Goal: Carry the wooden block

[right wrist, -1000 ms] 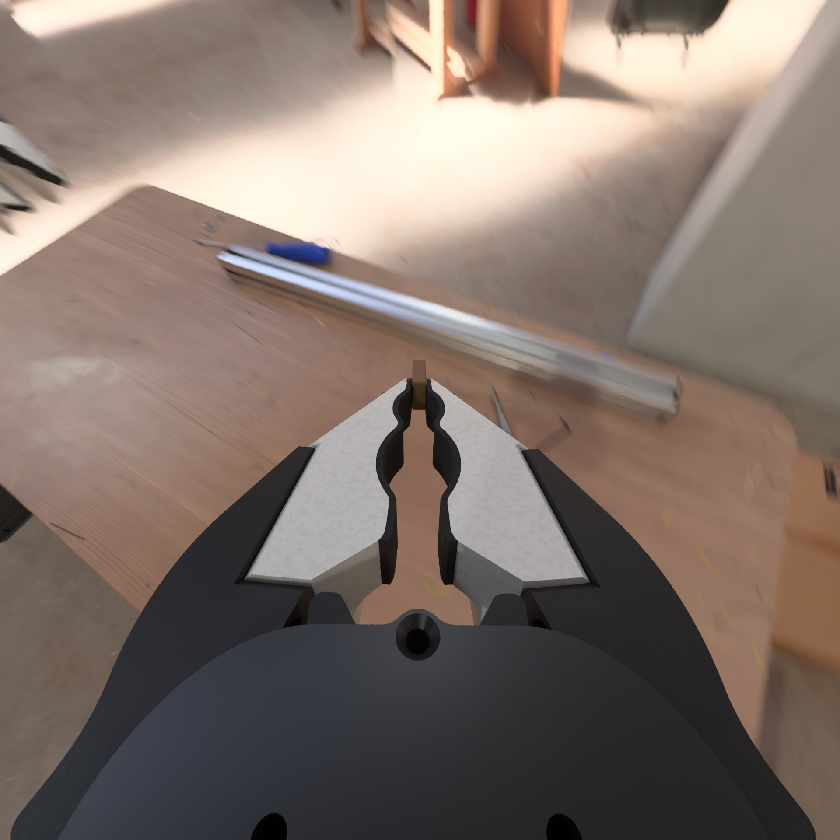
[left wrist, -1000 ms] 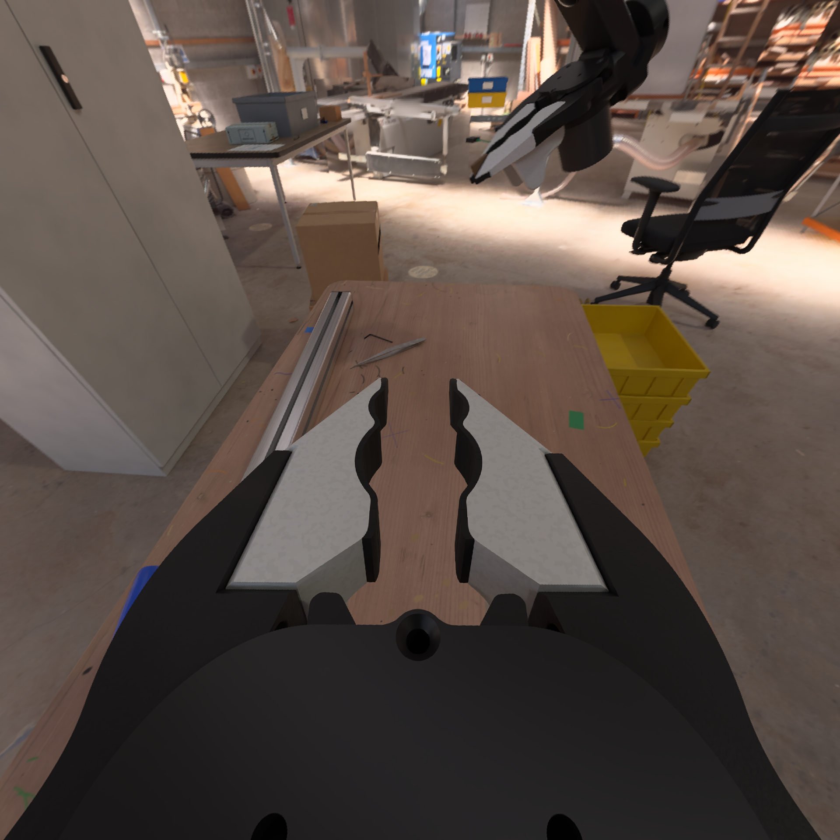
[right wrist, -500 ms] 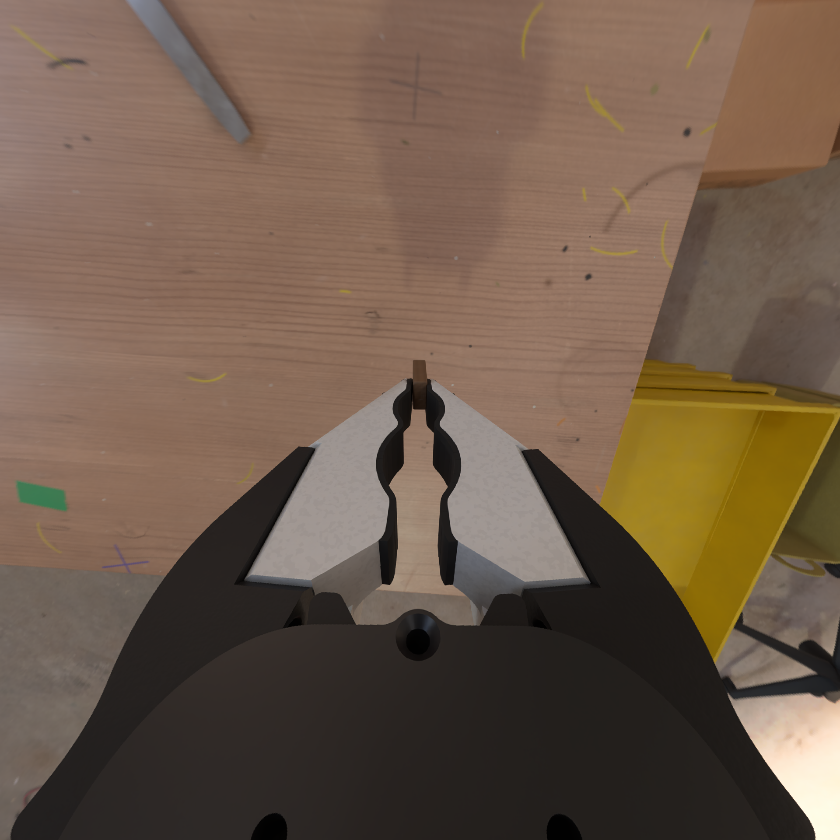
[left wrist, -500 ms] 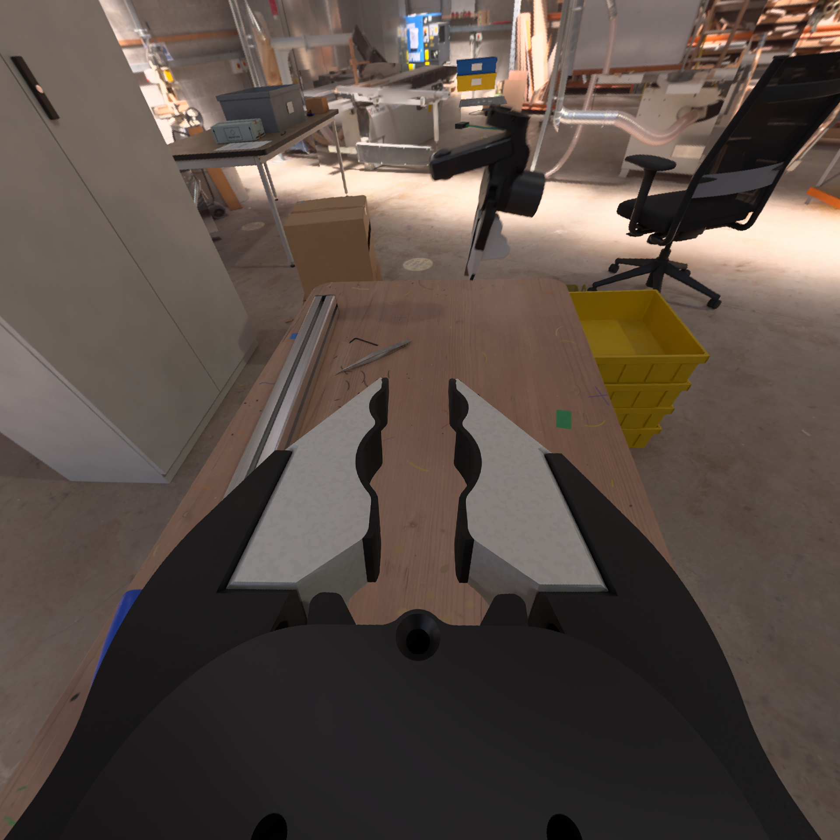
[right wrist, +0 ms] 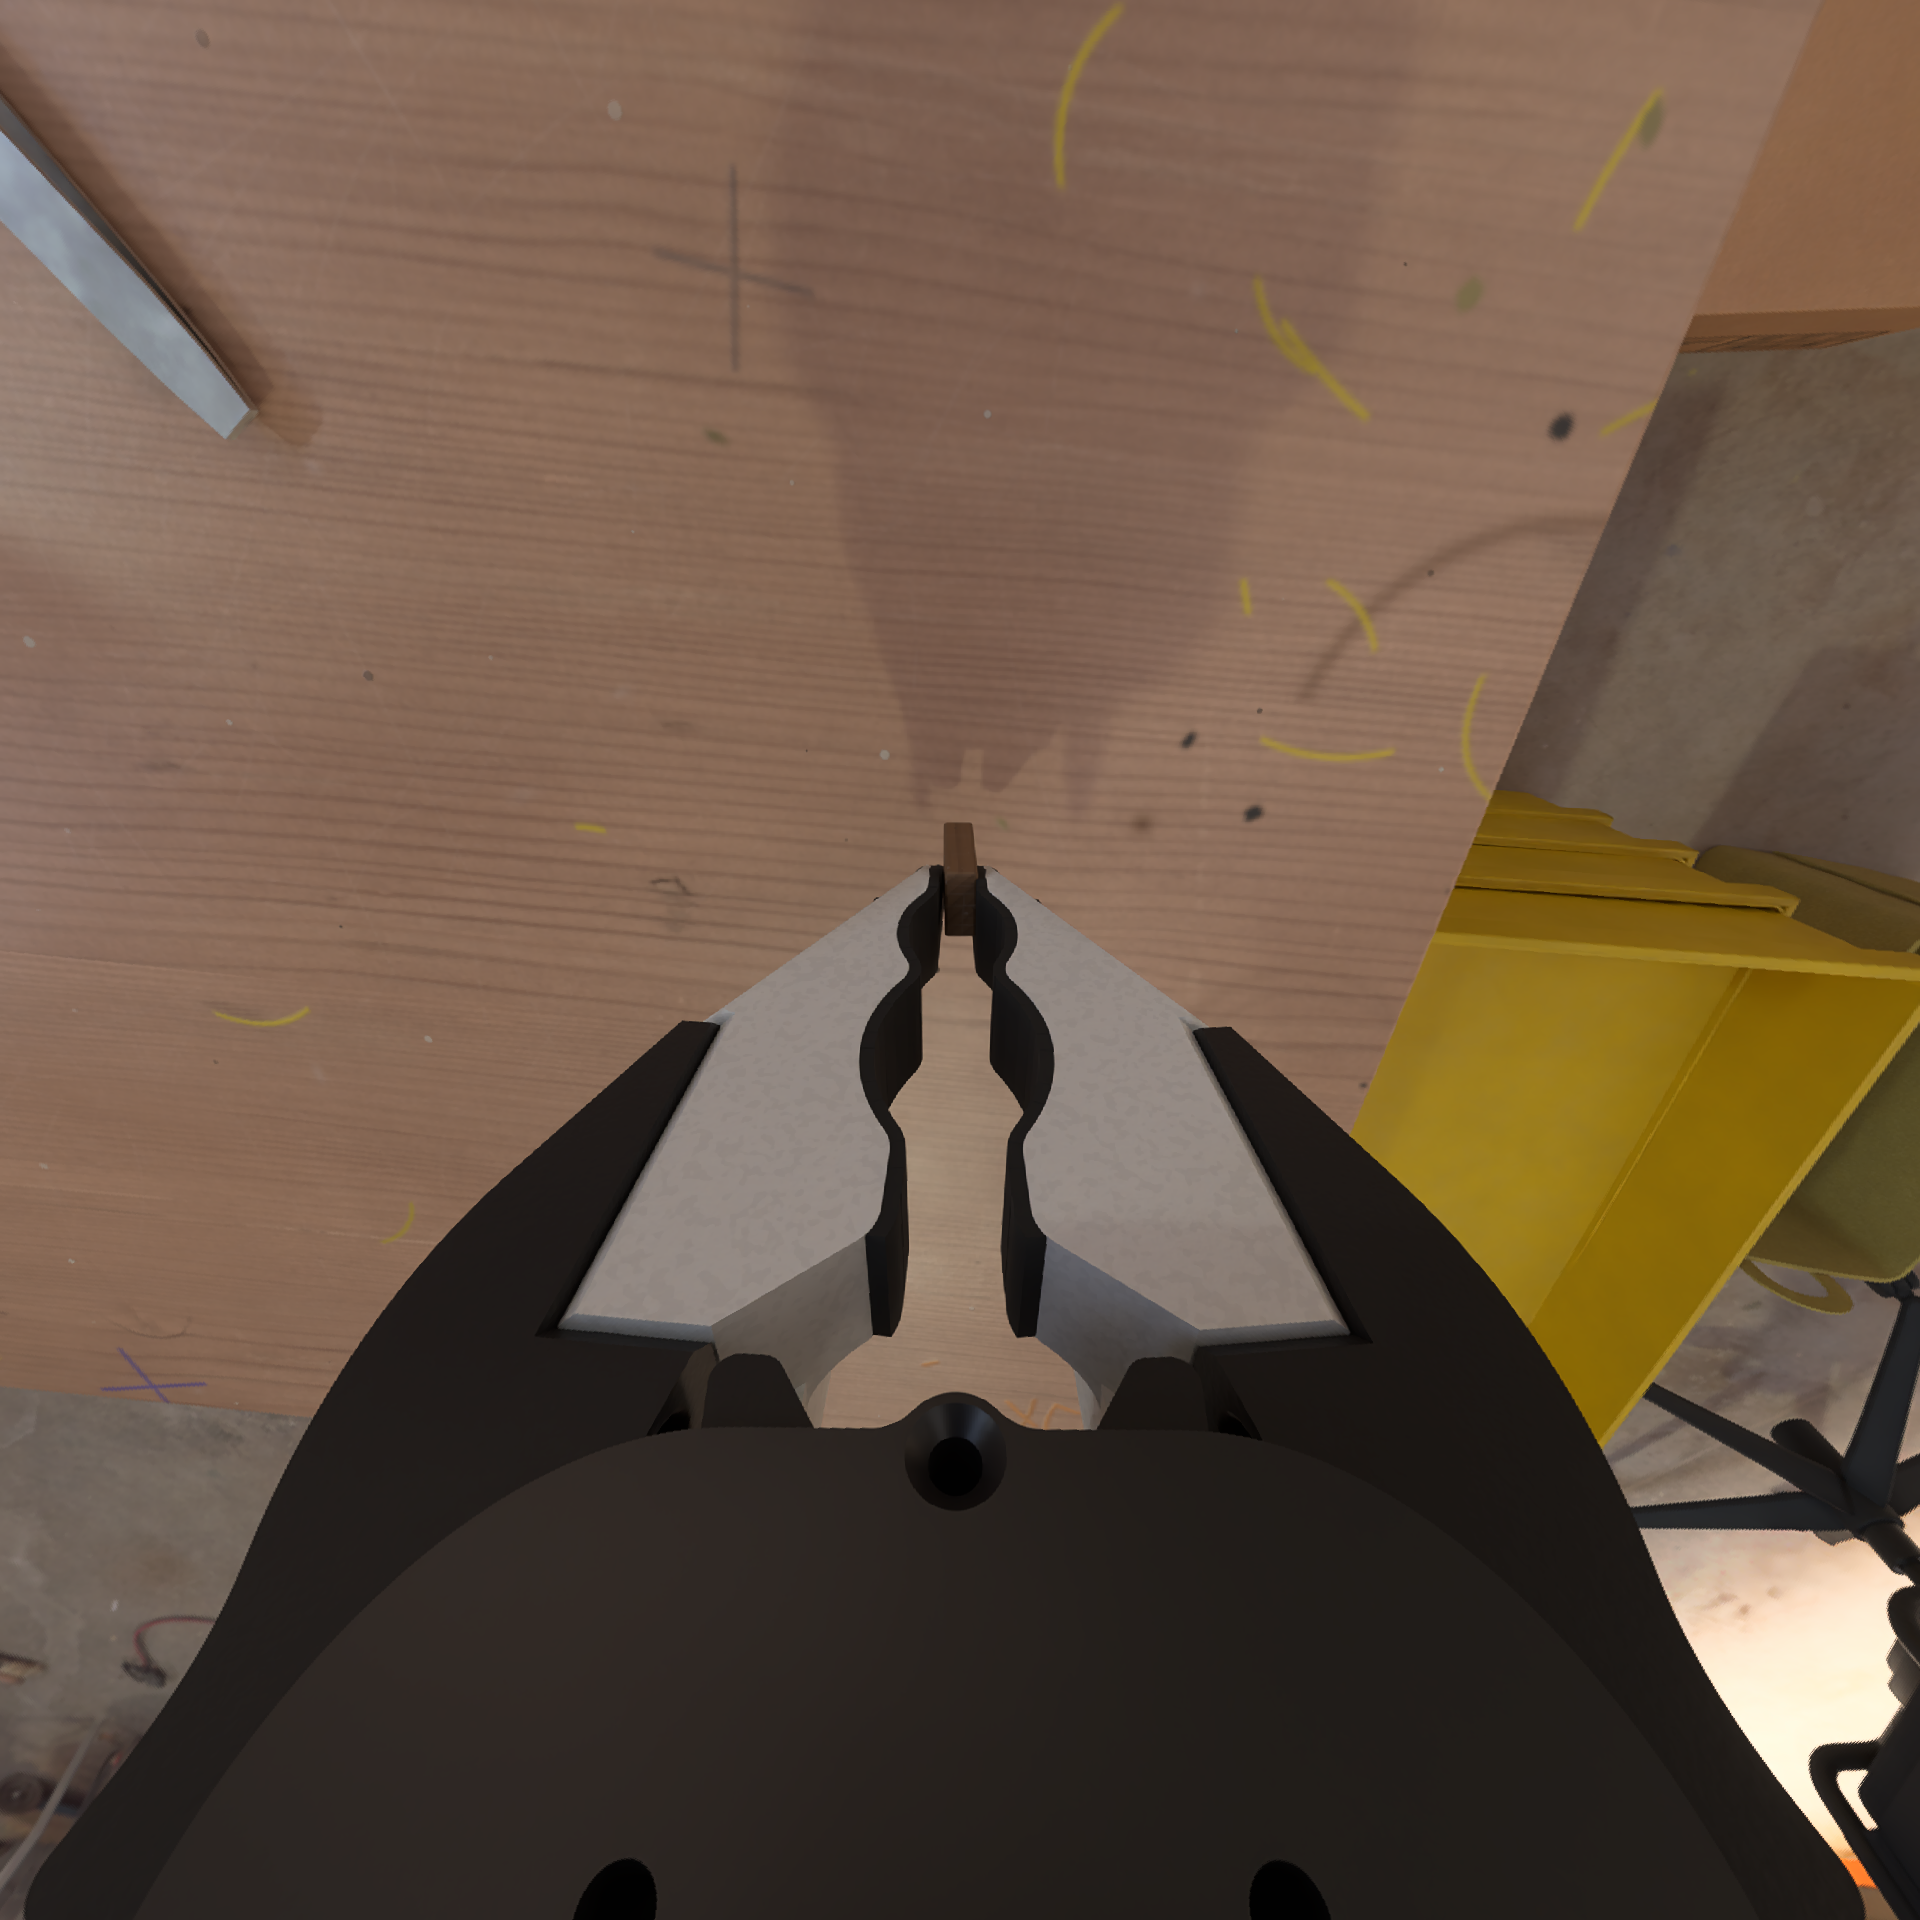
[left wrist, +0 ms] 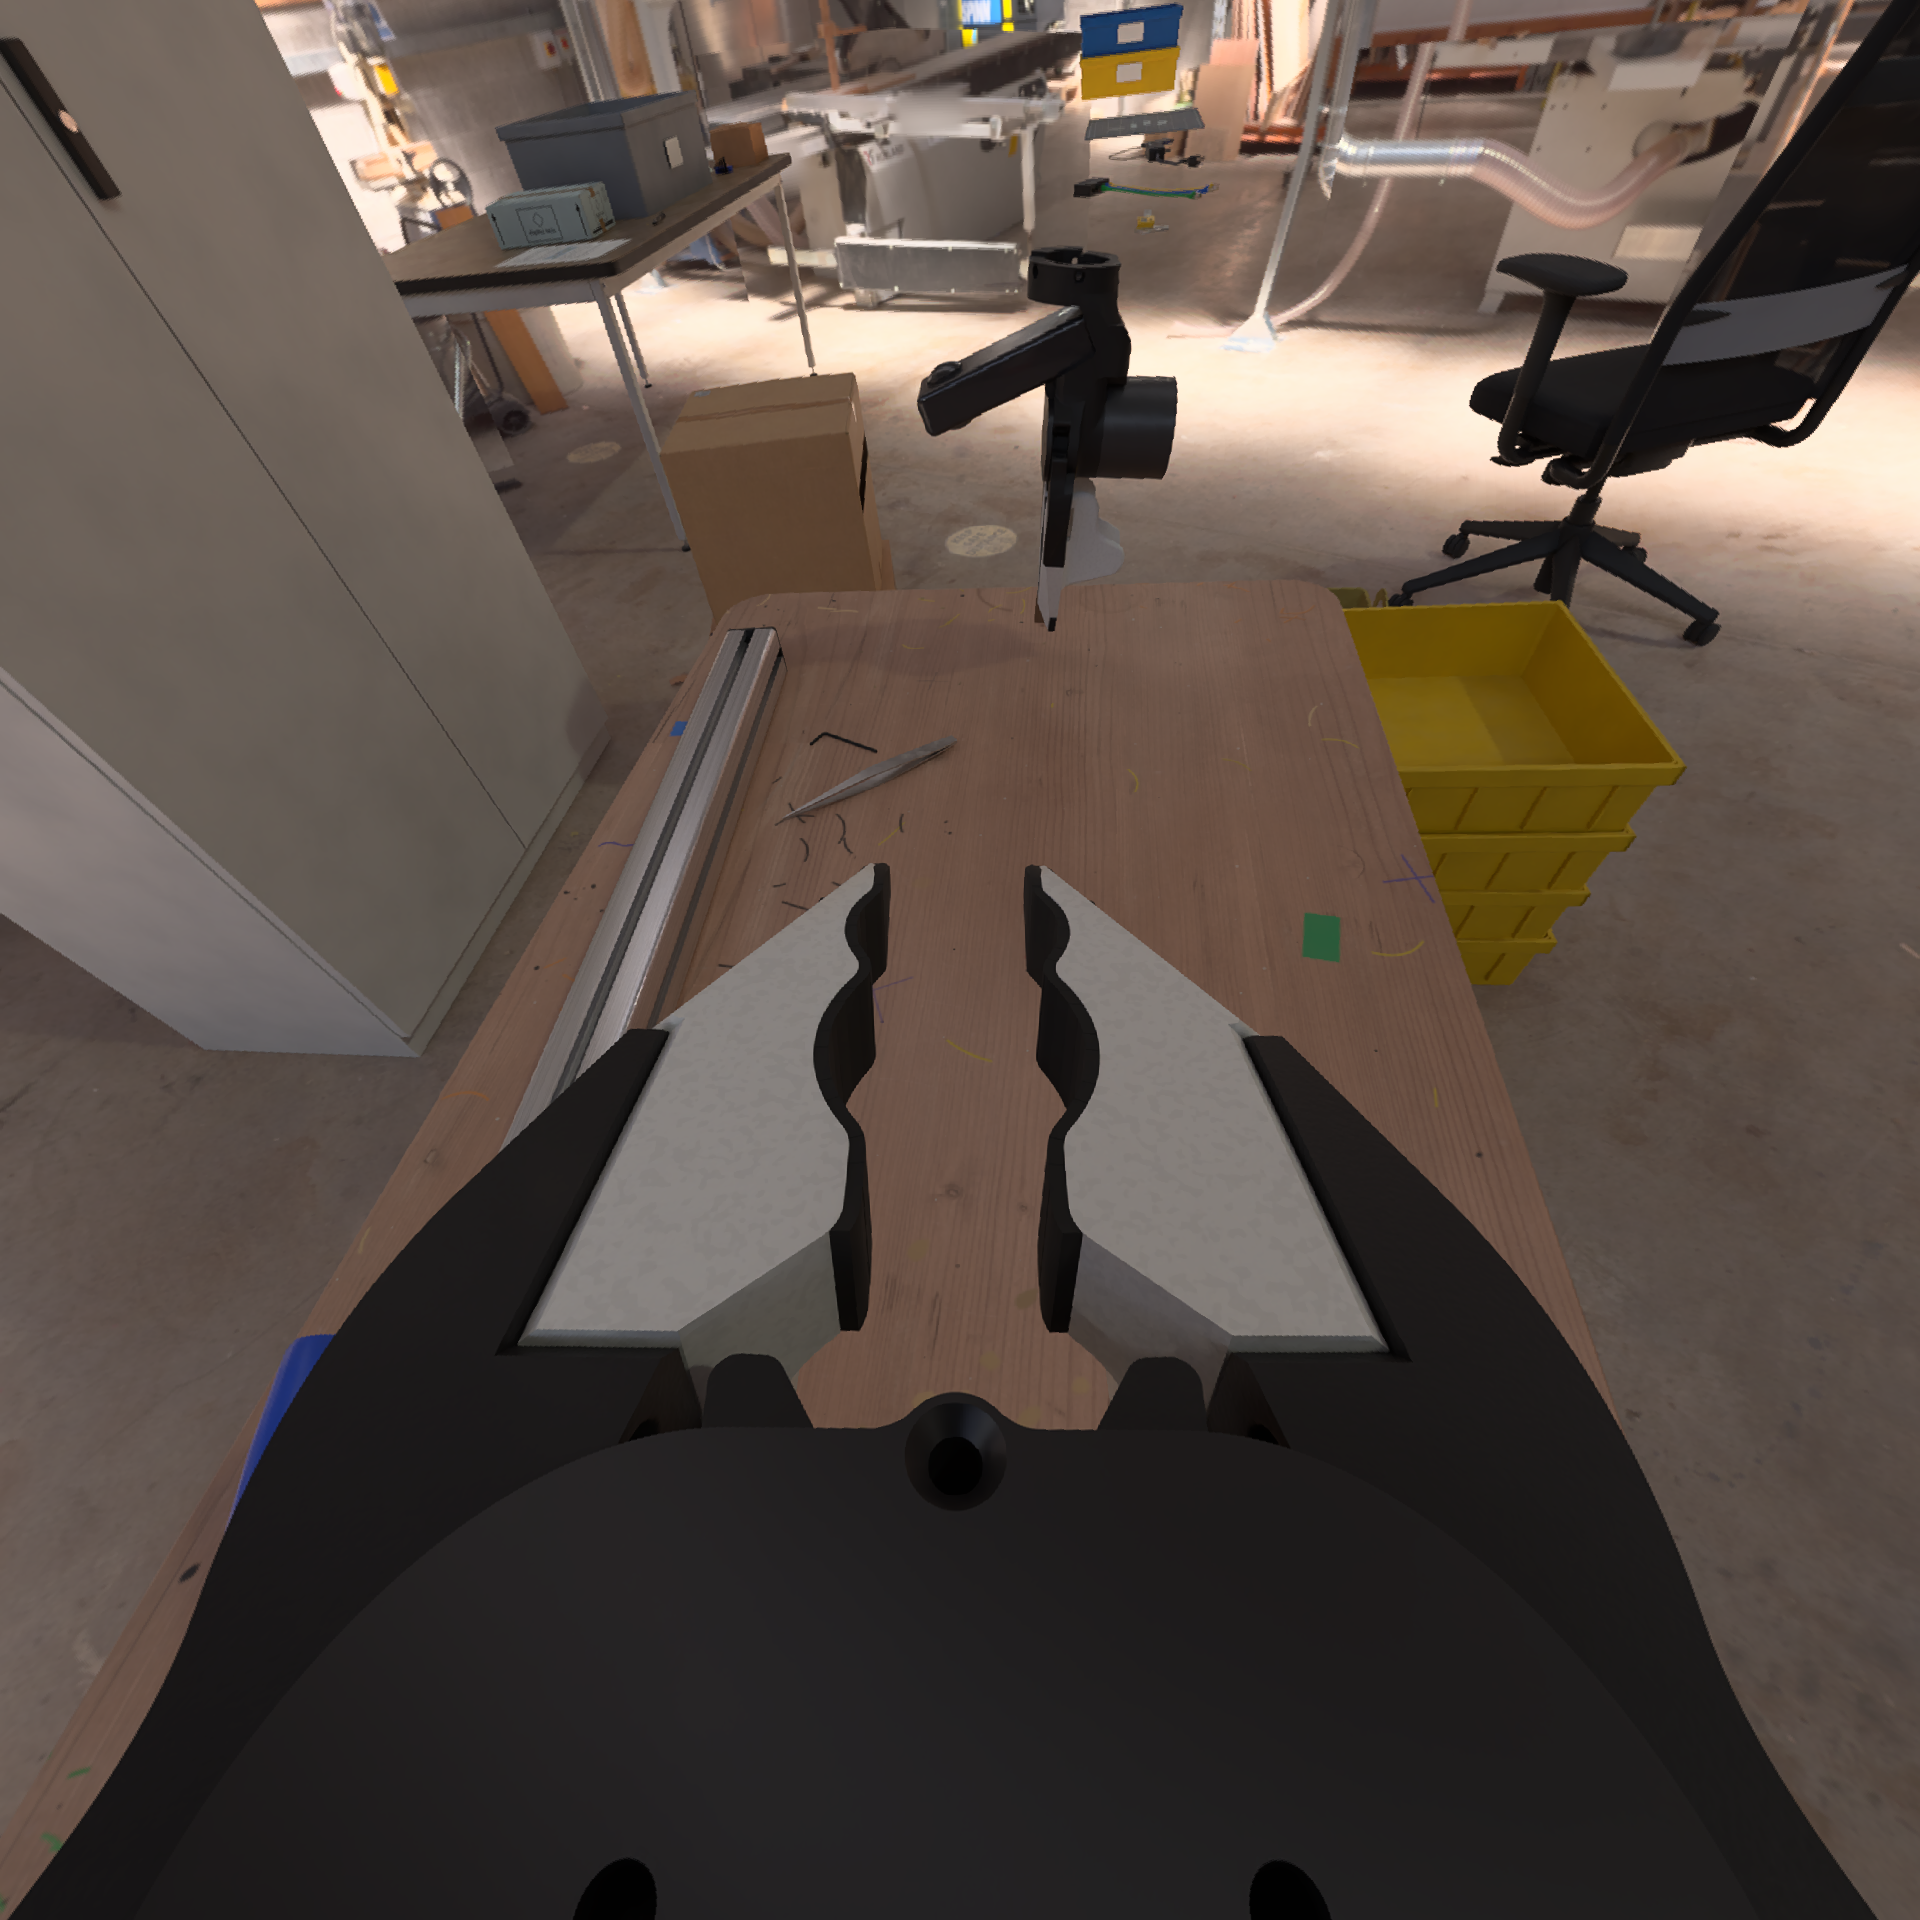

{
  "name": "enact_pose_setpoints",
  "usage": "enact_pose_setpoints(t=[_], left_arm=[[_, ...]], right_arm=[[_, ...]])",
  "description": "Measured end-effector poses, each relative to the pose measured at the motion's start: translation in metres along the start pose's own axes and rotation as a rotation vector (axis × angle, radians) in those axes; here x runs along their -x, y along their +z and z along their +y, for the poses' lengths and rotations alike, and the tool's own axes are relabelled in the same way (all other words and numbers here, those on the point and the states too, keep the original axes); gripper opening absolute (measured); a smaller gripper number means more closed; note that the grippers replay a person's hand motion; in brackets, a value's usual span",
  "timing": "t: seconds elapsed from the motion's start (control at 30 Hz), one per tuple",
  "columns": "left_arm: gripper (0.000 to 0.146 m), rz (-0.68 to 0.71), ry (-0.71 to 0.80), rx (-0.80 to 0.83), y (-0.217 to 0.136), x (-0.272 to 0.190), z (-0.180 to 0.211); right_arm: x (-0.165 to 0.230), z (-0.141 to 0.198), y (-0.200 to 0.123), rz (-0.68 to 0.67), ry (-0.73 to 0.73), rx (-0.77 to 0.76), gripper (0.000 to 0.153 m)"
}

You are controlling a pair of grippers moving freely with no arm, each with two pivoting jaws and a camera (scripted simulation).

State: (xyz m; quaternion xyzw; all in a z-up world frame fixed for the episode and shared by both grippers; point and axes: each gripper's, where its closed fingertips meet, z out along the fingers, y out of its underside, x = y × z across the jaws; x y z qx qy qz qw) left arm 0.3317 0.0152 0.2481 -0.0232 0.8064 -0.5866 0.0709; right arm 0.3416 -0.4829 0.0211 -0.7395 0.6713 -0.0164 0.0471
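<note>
While its grey fingertips pinch the small, thin brown wooden block (right wrist: 958, 878), the black two-finger right gripper (right wrist: 958, 883) points down at the reddish-brown wooden tabletop (right wrist: 520, 623), with stacked yellow plastic bins (right wrist: 1621, 1039) to its right. Ahead and left lies a grey metal bar (right wrist: 114, 301). Empty, the left gripper (left wrist: 956, 883) hangs with fingers parted moderately above the tabletop, metal tweezers (left wrist: 868, 779) ahead-left.

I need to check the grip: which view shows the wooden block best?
The right wrist view: the wooden block sits close up, pinched at the tips of the right tool above the table. The left wrist view shows that tool far off; the block there is too small to make out.
</note>
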Motion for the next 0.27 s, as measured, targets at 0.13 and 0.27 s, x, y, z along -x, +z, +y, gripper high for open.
enact_pose_setpoints(t=[0.13,0.27], left_arm=[[0.025,0.000,-0.001,-0.001,0.0003,0.0011,-0.0001],[0.025,0.002,-0.006,-0.006,0.0005,0.0025,0.0002]], right_arm=[[-0.0007,-0.0031,0.0045,-0.007,-0.008,0.007,0.004],[-0.0050,-0.0035,0.0070,0.020,-0.024,0.007,0.004]])
